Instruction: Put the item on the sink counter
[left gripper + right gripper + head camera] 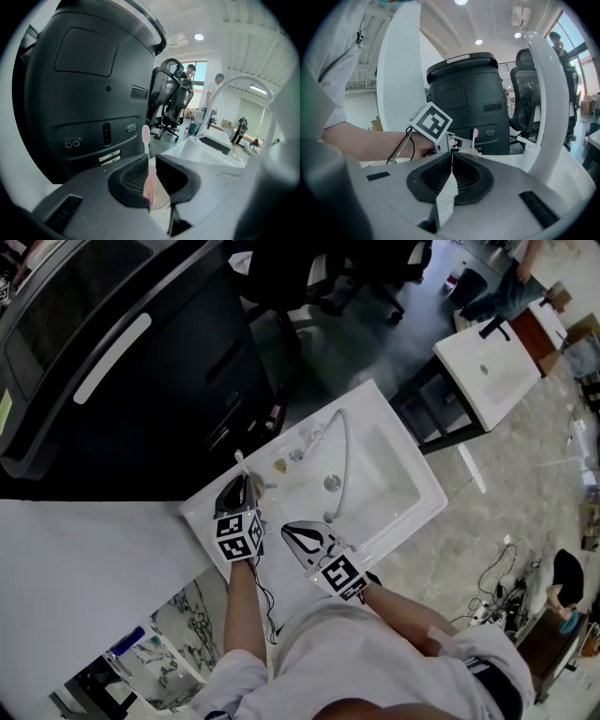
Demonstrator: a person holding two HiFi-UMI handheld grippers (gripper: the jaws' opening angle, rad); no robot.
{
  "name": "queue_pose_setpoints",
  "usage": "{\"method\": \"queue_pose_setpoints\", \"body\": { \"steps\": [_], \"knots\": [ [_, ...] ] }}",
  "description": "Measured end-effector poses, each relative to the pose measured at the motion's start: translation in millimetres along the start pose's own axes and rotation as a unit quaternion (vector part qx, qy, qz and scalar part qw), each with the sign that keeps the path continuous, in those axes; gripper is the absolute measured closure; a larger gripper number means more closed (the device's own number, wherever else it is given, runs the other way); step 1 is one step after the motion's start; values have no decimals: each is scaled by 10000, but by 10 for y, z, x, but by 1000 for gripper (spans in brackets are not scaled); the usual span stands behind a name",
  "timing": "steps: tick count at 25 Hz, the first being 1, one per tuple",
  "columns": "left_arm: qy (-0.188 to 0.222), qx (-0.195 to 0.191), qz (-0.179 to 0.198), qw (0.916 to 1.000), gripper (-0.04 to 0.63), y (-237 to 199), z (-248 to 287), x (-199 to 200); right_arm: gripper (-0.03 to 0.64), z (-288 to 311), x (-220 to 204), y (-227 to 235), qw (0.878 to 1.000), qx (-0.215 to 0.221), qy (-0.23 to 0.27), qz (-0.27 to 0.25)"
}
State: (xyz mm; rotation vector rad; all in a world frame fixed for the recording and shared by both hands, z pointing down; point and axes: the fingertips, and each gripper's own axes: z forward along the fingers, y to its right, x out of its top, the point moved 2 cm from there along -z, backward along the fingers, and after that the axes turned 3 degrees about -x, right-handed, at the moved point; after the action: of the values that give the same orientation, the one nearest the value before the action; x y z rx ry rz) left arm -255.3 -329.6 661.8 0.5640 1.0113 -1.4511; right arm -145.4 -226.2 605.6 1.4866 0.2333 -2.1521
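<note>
A pink toothbrush stands upright between the jaws of my left gripper, which is shut on its handle, bristle head upward. In the head view the left gripper hovers over the near left corner of the white sink counter, with the toothbrush poking out past its tips. My right gripper is beside it over the counter's front edge, its jaws shut with nothing between them. The right gripper view looks past the right gripper at the toothbrush and the left gripper's marker cube.
The sink basin and a curved white faucet lie just beyond the grippers, with small fittings on the counter. A big black machine stands to the left. Office chairs and a second sink stand farther off.
</note>
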Motion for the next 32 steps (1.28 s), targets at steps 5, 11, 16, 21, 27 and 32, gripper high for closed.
{"method": "queue_pose_setpoints", "body": {
  "steps": [5, 11, 16, 21, 27, 32],
  "knots": [
    [29, 51, -13, 10000, 560, 16, -114, 81, 612, -66, 67, -43, 10000, 7, 28, -36],
    [175, 135, 9, 9998, 559, 14, -317, 246, 612, -143, 203, -74, 9998, -35, 144, -155],
    [382, 294, 22, 9988, 554, -73, -500, 364, 612, -189, 253, -117, 9994, -47, 204, -264],
    [554, 411, 24, 9976, 552, -103, -726, 451, 612, -285, 319, -148, 9989, -112, 300, -353],
    [866, 476, 137, 9950, 552, -43, -1067, 605, 612, -400, 458, -202, 9971, -265, 496, -517],
    [1344, 507, 236, 9893, 552, 156, -1419, 672, 612, -571, 581, -257, 9942, -465, 715, -659]
  ]
}}
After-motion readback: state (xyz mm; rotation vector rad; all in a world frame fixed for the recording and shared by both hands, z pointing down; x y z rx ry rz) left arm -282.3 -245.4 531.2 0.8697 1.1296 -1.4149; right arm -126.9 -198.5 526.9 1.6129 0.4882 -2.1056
